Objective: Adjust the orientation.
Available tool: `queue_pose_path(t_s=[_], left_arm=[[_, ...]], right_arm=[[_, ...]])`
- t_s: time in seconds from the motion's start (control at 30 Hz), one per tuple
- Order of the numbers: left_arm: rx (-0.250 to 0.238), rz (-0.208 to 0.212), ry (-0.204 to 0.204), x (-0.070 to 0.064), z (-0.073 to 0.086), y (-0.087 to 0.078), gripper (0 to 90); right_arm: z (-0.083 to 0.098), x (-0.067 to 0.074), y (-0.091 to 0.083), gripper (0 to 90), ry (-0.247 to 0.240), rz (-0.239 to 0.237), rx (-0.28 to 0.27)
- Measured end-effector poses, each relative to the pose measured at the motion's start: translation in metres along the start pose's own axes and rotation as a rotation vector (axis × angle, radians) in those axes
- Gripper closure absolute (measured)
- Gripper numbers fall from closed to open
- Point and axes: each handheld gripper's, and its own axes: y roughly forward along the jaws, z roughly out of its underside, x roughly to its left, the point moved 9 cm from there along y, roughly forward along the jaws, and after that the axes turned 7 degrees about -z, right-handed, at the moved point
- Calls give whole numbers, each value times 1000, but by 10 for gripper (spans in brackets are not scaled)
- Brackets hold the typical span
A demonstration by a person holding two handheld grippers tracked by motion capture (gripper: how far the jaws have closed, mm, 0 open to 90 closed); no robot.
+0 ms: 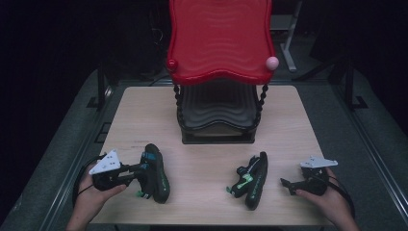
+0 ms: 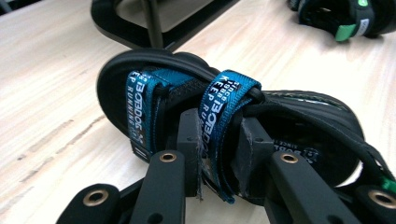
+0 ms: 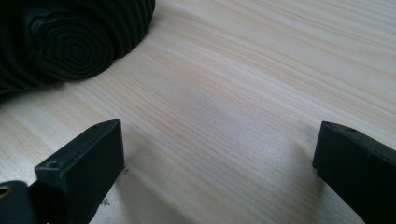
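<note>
A black sandal with blue straps lies on the wooden table at the front left. My left gripper reaches it from the left. In the left gripper view my left gripper is shut on one blue strap, its pads pressing both sides. A second black sandal with green tabs lies on its side at the front right, also seen far off as the second sandal. My right gripper rests just right of it, open. Between the open jaws of my right gripper is bare wood, and the sandal's ridged sole is at upper left.
A two-tier rack stands at the back middle of the table, with a red upper tray and a black lower tray. Its black base shows behind the held sandal. Dark floor surrounds the table.
</note>
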Motion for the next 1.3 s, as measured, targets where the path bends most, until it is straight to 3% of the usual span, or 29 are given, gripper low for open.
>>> queue_pose_path(t_s=[0.4, 0.63, 0.9, 1.03, 1.17, 1.3], left_arm=[[-26, 61, -27, -2, -12, 17, 731], [-12, 113, -15, -10, -28, 47, 734], [21, 136, 7, -18, -35, 69, 727], [18, 133, -2, -20, -35, 66, 663], [-19, 135, -28, -20, -41, 52, 616], [-62, 172, -50, -27, -48, 37, 627]], right_arm=[[0, 0, 0, 14, 0, 0, 0], [0, 0, 0, 14, 0, 0, 0], [0, 0, 0, 14, -1, -1, 0], [0, 0, 0, 14, -3, -2, 1], [0, 0, 0, 14, -3, -3, 1], [0, 0, 0, 14, -3, -3, 1]])
